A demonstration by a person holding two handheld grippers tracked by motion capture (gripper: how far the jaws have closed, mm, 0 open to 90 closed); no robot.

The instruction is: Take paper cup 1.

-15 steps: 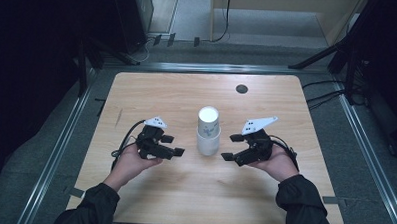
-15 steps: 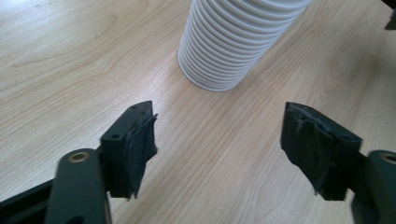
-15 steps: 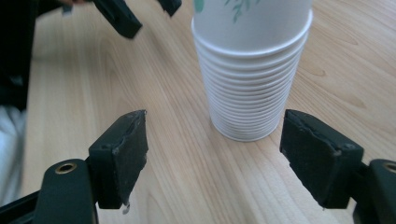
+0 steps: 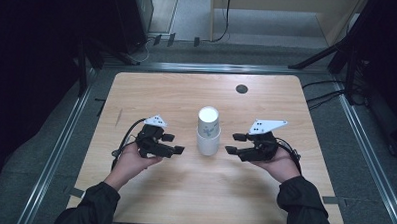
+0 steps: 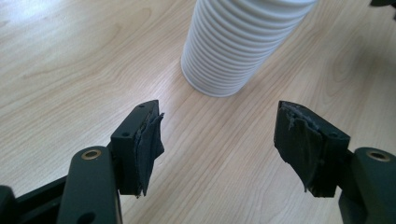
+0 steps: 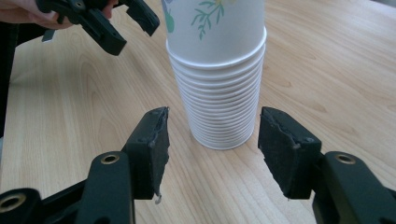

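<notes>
I see both hands low in the high view, palms inward, left gripper lower left of centre, right gripper lower right; each points level at the cup stack between them. Jaws on both stand apart, released, nothing gripped. Stack sits mid-frame on the wooden table, just beyond the tips. White ribbed paper rims, nested; top cup carries a green leaf print, no readable text.

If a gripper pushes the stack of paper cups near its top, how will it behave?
The stack of paper cups stands tall on a narrow base, so it probably tips rather than slides. It looks light, and thin walls may dent. The top cup sits loosely and could shift.
</notes>
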